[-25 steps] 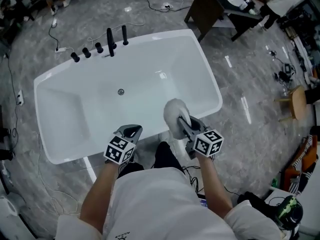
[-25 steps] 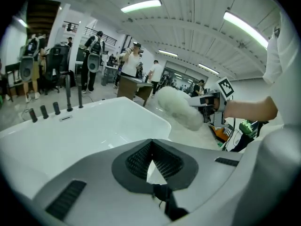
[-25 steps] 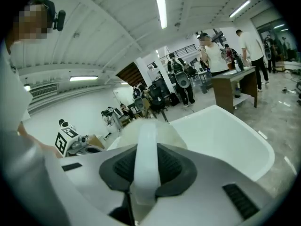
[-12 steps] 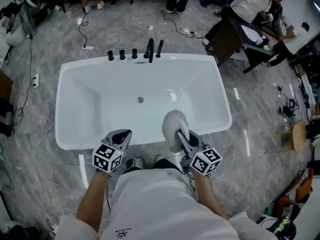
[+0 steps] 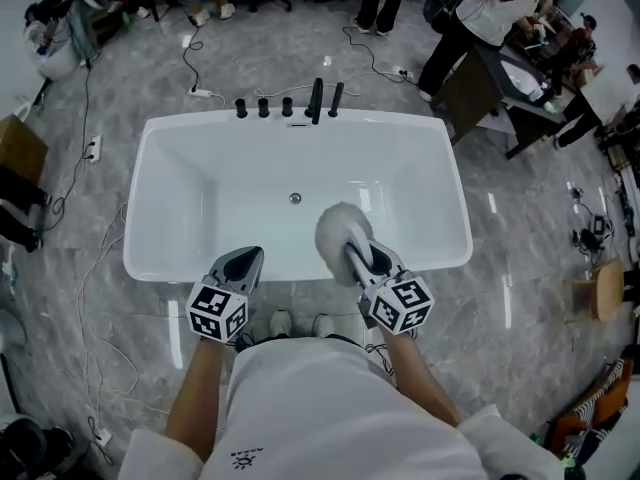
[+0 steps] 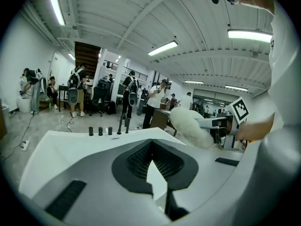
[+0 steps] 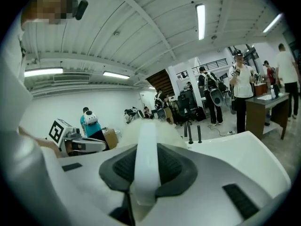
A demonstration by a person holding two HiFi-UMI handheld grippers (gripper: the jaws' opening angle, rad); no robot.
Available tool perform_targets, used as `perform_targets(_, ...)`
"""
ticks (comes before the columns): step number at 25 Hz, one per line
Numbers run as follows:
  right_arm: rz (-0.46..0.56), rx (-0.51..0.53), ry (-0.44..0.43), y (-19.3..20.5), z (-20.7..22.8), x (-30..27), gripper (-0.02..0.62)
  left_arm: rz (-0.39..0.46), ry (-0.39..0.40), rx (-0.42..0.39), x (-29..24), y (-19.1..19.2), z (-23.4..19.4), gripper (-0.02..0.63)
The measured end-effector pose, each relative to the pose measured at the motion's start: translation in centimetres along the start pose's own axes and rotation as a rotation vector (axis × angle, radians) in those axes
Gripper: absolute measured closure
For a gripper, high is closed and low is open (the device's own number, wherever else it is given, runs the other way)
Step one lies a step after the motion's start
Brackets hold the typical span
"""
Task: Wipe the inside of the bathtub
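A white rectangular bathtub (image 5: 180, 158) fills the middle of the head view, with a round drain (image 5: 295, 198) in its floor and black taps (image 5: 290, 103) on its far rim. My right gripper (image 5: 358, 255) is shut on the white handle of a fluffy white duster (image 5: 340, 230), whose head hangs over the tub's near wall. In the right gripper view the handle (image 7: 145, 157) runs between the jaws. My left gripper (image 5: 243, 265) hovers by the tub's near rim, shut and empty. The left gripper view shows the duster (image 6: 190, 126) off to the right.
The tub stands on a grey marble floor with cables (image 5: 95, 298) trailing at the left. Several people (image 5: 470, 13) stand beyond the tub near dark desks (image 5: 520, 88). The person's shoes (image 5: 297, 324) are just at the tub's near side.
The view has shifted so the tub now lies square and centred. Both grippers stay near the near rim; the duster has edged slightly left over the tub.
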State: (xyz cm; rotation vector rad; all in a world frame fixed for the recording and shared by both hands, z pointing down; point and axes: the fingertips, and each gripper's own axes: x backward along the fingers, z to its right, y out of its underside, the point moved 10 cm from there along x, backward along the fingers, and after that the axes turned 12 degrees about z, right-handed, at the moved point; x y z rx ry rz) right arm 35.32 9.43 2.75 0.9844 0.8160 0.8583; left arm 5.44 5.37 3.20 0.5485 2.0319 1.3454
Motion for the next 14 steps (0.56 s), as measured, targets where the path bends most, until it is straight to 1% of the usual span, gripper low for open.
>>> perform_targets(3, 0.002, 0.048, -0.013, -0.7, 0.2, -0.5, 0.503, 0.035, -0.039, 0.004, -1.1, -0.9, 0.8, 0.6)
perform_targets(6, 0.015, 0.055, -0.018, -1.2, 0.0, -0.4, 0.503, 0.063, -0.071, 0.014, -1.2, -1.8, 1.4, 0.6)
perform_targets(10, 0.029, 0.045, -0.007, -1.5, 0.4, 0.3, 0.503, 0.084, -0.066, 0.005, -1.3, -2.7, 2.4, 0.6)
perform_targets(14, 0.027, 0.04, -0.004, -0.9, 0.8, 1.0, 0.503, 0.085, -0.066, -0.002, -1.2, -2.2, 2.9, 0.6)
